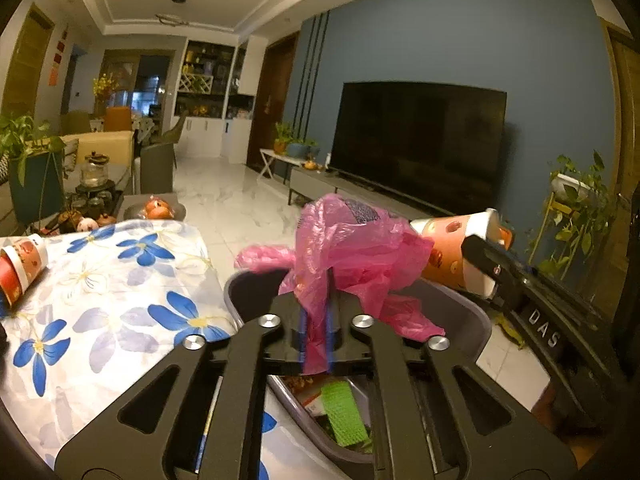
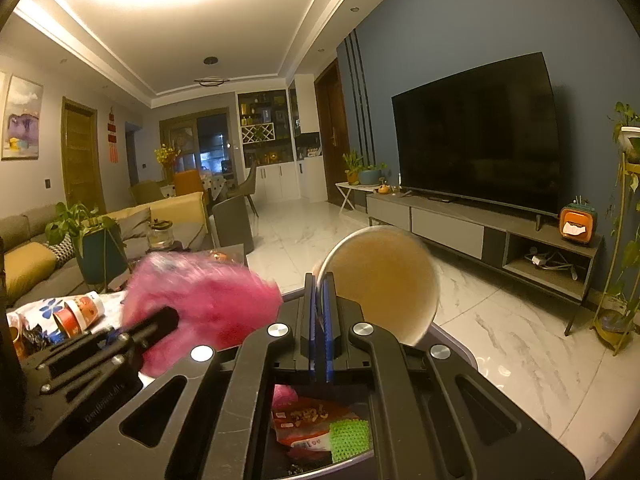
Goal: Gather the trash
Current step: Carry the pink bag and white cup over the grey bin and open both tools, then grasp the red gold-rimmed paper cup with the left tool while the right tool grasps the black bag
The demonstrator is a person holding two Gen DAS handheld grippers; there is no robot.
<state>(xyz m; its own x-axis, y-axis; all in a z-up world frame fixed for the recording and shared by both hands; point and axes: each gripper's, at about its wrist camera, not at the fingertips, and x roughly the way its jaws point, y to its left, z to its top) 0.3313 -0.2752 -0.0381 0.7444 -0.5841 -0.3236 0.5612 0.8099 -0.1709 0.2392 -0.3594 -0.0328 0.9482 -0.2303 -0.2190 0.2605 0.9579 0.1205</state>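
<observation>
My left gripper (image 1: pixel 330 276) is shut on a crumpled pink plastic bag (image 1: pixel 360 240), which hangs over a grey bin (image 1: pixel 476 312). To its right, my right gripper (image 1: pixel 486 258) holds an orange-and-white paper cup (image 1: pixel 452 252) above the same bin. In the right wrist view, that right gripper (image 2: pixel 319 280) is shut on the cup's rim, and the cup (image 2: pixel 384 280) shows its open mouth to the camera. The pink bag (image 2: pixel 200 296) is blurred at the left, behind the left gripper (image 2: pixel 160 320). Inside the bin (image 2: pixel 460 344) lie a green textured piece (image 2: pixel 350 436) and an orange wrapper (image 2: pixel 304 420).
A table with a blue-flowered cloth (image 1: pixel 120 280) stands left of the bin; a red-and-white paper cup (image 1: pixel 22 268) lies on it, beside a tea set (image 1: pixel 94 184). A television (image 1: pixel 420 140) on a low cabinet (image 2: pixel 480 228) faces open marble floor. A plant stand (image 2: pixel 624 240) is at right.
</observation>
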